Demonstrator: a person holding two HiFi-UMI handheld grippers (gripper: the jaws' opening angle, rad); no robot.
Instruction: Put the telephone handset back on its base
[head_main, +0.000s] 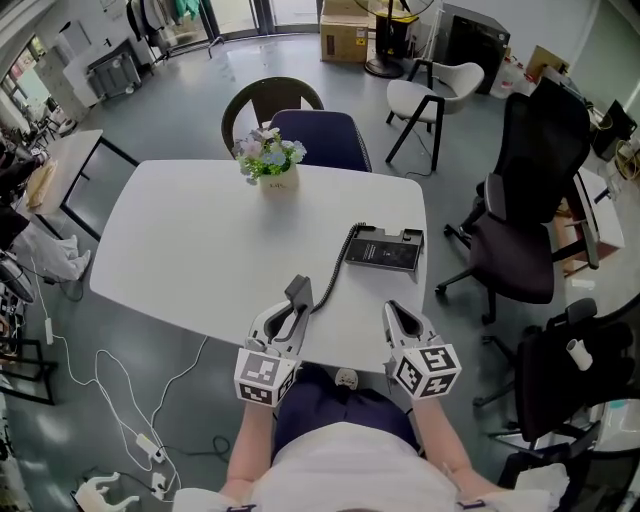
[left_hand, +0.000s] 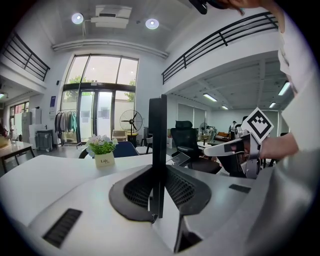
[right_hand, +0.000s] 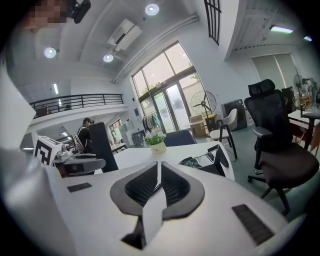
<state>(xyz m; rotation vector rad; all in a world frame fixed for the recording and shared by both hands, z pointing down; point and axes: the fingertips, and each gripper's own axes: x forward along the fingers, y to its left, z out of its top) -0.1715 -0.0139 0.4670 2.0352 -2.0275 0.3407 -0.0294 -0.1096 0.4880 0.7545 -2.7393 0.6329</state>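
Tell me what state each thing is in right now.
Left gripper: shut on handset.
Right gripper: shut, empty.
Handset: upright, off base.
Base: on table, cradle empty.
Cord: runs from base to handset.
Flowerpot: upright on table.

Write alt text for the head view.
The left gripper holds a black telephone handset upright at the near edge of the white table, its cord running to the phone base. The right gripper is shut and empty beside it.
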